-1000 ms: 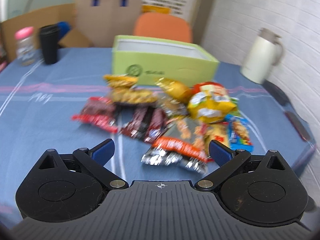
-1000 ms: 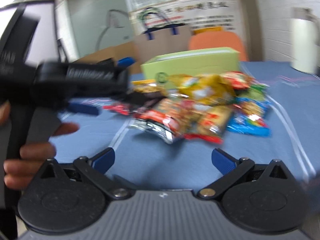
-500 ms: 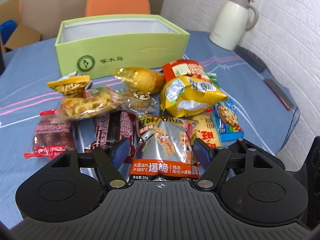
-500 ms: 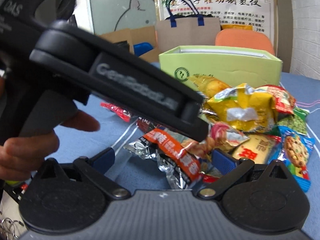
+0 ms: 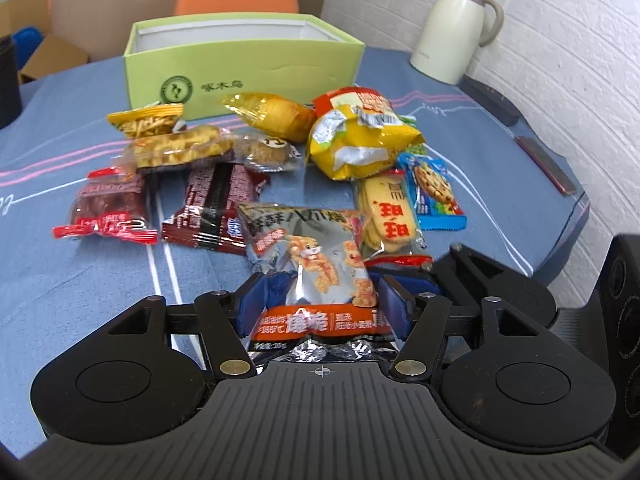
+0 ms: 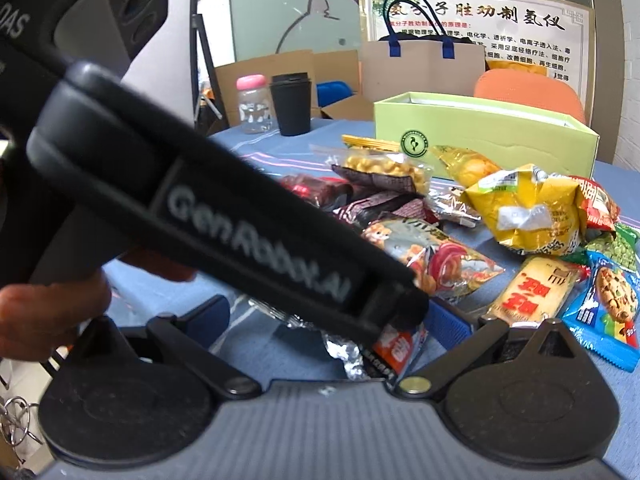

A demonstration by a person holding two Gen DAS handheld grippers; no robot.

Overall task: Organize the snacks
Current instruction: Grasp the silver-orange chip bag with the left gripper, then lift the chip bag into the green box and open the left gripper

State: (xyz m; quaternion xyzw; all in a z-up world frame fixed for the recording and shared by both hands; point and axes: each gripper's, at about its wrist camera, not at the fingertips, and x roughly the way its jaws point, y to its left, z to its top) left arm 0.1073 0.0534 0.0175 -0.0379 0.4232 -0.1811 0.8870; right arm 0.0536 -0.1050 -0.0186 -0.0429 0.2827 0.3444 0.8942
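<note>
A pile of snack packets lies on the blue tablecloth (image 5: pixel 80 312) in front of an open light-green box (image 5: pixel 240 68). The nearest one, a silver and orange packet (image 5: pixel 316 272), sits between the blue pads of my left gripper (image 5: pixel 324 300). Both pads touch its sides and its foil is crumpled, while the jaws are opening slightly. In the right wrist view the left gripper's black body (image 6: pixel 248 240) crosses the picture over that packet (image 6: pixel 436 256). My right gripper (image 6: pixel 326 320) is open just before the packet's foil end. A hand (image 6: pixel 48 320) shows at the left.
Behind the held packet lie a yellow bag (image 5: pixel 360 140), a rice-cracker packet (image 5: pixel 388 212), a blue cookie packet (image 5: pixel 432 192) and dark red packets (image 5: pixel 216 204). A white thermos jug (image 5: pixel 456 28) stands at the far right by the brick wall. A black cup (image 6: pixel 290 104) and a pink-capped jar (image 6: pixel 252 104) stand at the far left.
My left gripper came down to the pile and its jaws closed in around the silver and orange packet. The right gripper moved closer, and the left gripper now fills the left of its view.
</note>
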